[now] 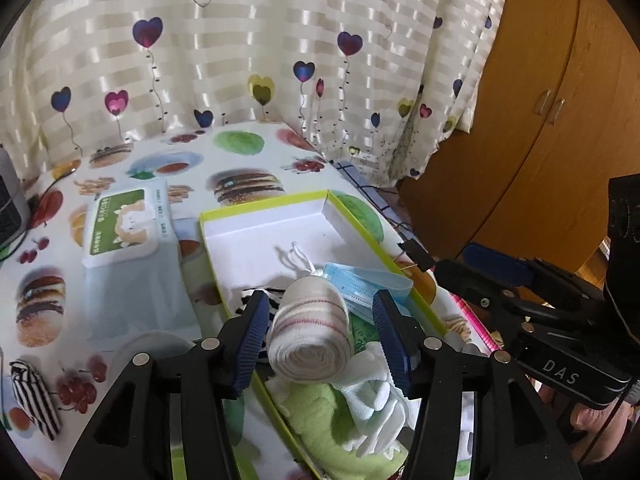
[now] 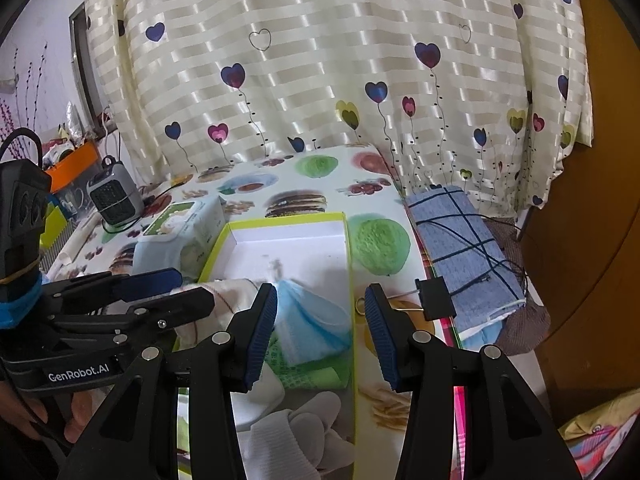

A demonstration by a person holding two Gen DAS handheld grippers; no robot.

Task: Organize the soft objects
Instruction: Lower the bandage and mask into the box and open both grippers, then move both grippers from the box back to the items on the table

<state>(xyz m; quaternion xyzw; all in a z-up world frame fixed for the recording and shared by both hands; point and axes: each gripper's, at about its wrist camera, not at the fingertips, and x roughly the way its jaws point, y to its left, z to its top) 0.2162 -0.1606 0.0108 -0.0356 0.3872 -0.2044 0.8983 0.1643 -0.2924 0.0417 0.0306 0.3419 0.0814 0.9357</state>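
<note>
A shallow box with a lime-green rim [image 1: 264, 210] [image 2: 288, 219] lies on the table. In it lie a blue face mask [image 1: 362, 286] [image 2: 308, 312], a green cloth [image 1: 320, 420], white cloths [image 1: 376, 396] [image 2: 288, 436] and a rolled cream sock with pink stripes [image 1: 310, 330]. My left gripper [image 1: 320, 332] is open, its fingers either side of the rolled sock, not gripping it. My right gripper [image 2: 322, 330] is open and empty over the box's right rim. A black-and-white striped sock [image 1: 34, 398] lies on the table at the left.
A wet-wipes pack [image 1: 124, 222] [image 2: 180, 228] sits on a pale box left of the tray. A small grey heater [image 2: 114, 196] stands at the back left. A blue cloth [image 2: 464, 256] and a black binder clip [image 2: 438, 298] are at the table's right edge. Curtains hang behind.
</note>
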